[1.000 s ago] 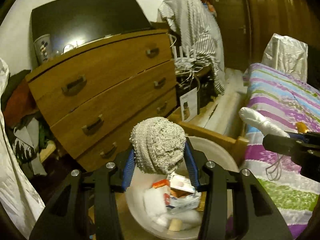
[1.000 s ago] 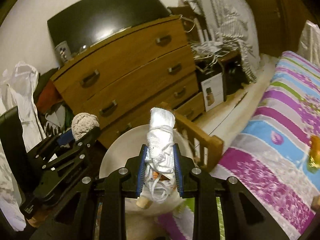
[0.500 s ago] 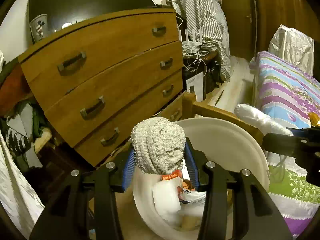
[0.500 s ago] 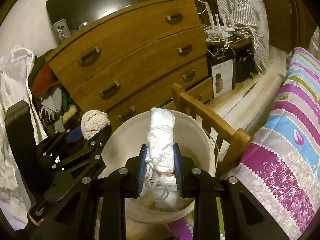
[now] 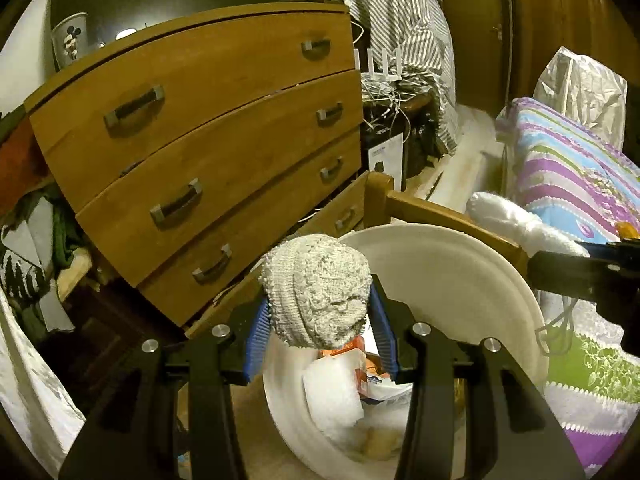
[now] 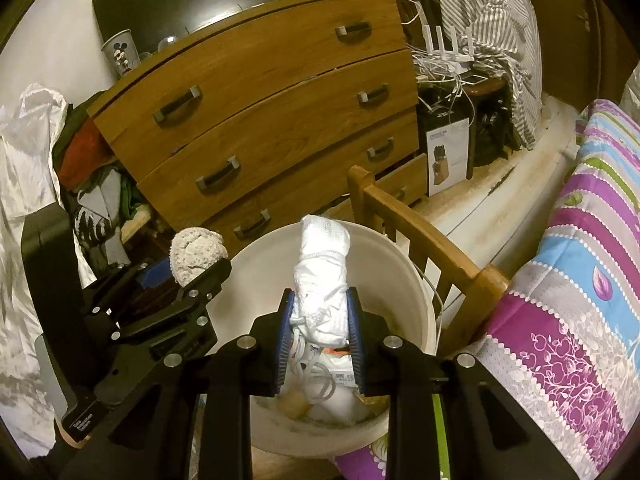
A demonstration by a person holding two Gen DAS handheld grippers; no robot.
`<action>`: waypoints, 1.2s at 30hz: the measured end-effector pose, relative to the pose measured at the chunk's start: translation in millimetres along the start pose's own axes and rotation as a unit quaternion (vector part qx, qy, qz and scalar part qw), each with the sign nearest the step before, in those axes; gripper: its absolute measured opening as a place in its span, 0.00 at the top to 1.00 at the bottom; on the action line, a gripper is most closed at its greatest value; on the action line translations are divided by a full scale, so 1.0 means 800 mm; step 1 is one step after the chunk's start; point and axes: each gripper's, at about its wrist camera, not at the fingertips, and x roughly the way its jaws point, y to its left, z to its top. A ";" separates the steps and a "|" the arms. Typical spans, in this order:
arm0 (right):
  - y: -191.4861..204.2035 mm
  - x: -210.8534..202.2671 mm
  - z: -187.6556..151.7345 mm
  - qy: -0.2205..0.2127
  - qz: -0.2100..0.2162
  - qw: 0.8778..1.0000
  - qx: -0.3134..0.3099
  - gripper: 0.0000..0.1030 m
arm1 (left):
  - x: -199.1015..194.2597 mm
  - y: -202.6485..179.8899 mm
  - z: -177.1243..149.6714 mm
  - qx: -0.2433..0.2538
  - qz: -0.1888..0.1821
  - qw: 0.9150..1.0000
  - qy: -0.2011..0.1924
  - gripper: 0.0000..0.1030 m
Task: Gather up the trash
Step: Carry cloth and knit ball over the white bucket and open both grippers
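Left gripper — clamped on a grey knitted ball, over the white bucket's 9 o'clock rim; released there, it may fall outside. Right gripper — clamped on a white tied bundle, above the bucket's centre; trailing cords could snag. Bucket holds paper wrappers.
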 end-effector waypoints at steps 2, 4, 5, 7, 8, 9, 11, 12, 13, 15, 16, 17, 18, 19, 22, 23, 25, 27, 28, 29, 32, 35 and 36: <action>0.000 0.001 0.000 0.001 0.001 1.000 0.000 0.74 | 0.002 0.001 0.000 -0.001 -0.008 1.000 0.003 0.58; 0.000 0.003 0.001 0.003 0.001 1.000 -0.002 0.74 | 0.003 0.002 0.000 -0.001 -0.018 1.000 0.006 0.58; 0.001 0.004 0.002 0.004 0.001 1.000 -0.002 0.74 | 0.004 0.003 0.000 -0.002 -0.020 1.000 0.007 0.58; 0.002 0.006 0.003 0.005 0.003 1.000 -0.002 0.74 | 0.006 0.007 0.000 -0.004 -0.033 0.999 0.009 0.57; 0.002 0.007 0.004 0.005 0.004 1.000 -0.003 0.74 | 0.007 0.008 0.000 -0.006 -0.042 0.999 0.013 0.55; 0.003 0.008 0.004 0.006 0.003 1.000 -0.004 0.74 | 0.009 0.011 0.002 -0.009 -0.048 0.999 0.015 0.54; 0.002 0.010 0.004 0.006 0.001 1.000 -0.007 0.74 | 0.012 0.018 0.003 -0.021 -0.066 0.997 0.018 0.54; 0.002 0.011 0.004 0.005 0.002 1.000 -0.011 0.74 | 0.015 0.022 0.003 -0.022 -0.077 0.997 0.020 0.50; 0.004 0.013 0.004 0.005 0.002 1.000 -0.017 0.71 | 0.017 0.023 0.003 -0.018 -0.081 0.996 0.023 0.46; 0.005 0.018 0.003 0.010 0.000 1.000 -0.018 0.49 | 0.022 0.026 0.002 -0.016 -0.071 0.997 0.024 0.16; 0.004 0.016 0.003 0.004 -0.001 1.000 -0.019 0.46 | 0.024 0.030 0.001 -0.023 -0.060 0.998 0.021 0.15; 0.004 0.017 0.003 0.005 0.000 1.000 -0.020 0.46 | 0.025 0.034 0.001 -0.029 -0.062 0.997 0.021 0.15; 0.003 0.018 0.002 0.005 -0.001 1.000 -0.019 0.46 | 0.026 0.038 0.002 -0.035 -0.075 0.996 0.025 0.15; 0.001 0.018 0.002 0.004 0.000 1.000 -0.017 0.46 | 0.026 0.041 0.002 -0.041 -0.081 0.995 0.026 0.15; -0.004 0.018 0.002 0.004 0.000 1.000 -0.012 0.46 | 0.028 0.048 0.003 -0.054 -0.076 0.995 0.026 0.15; -0.006 0.018 0.001 0.004 0.001 1.000 -0.010 0.46 | 0.029 0.049 0.003 -0.056 -0.072 0.996 0.027 0.15; -0.009 0.017 -0.001 0.004 0.000 1.000 -0.010 0.46 | 0.030 0.048 0.003 -0.055 -0.068 0.996 0.026 0.15; -0.012 0.017 -0.004 0.005 -0.001 1.000 -0.009 0.46 | 0.029 0.046 0.003 -0.051 -0.063 0.996 0.025 0.15; -0.014 0.016 -0.005 0.003 -0.003 1.000 -0.008 0.46 | 0.028 0.045 0.003 -0.050 -0.060 0.997 0.023 0.15; -0.014 0.014 -0.006 0.001 -0.003 1.000 -0.008 0.46 | 0.026 0.044 0.003 -0.048 -0.057 0.997 0.021 0.15; -0.016 0.006 -0.010 -0.013 -0.012 1.000 -0.011 0.46 | 0.021 0.043 0.004 -0.049 -0.050 0.997 0.018 0.15; -0.016 -0.017 -0.019 -0.052 -0.040 0.998 -0.017 0.46 | 0.009 0.037 0.004 -0.064 -0.052 0.997 0.008 0.15; -0.015 -0.030 -0.025 -0.075 -0.053 0.996 -0.022 0.46 | 0.004 0.033 0.004 -0.069 -0.053 0.996 0.003 0.14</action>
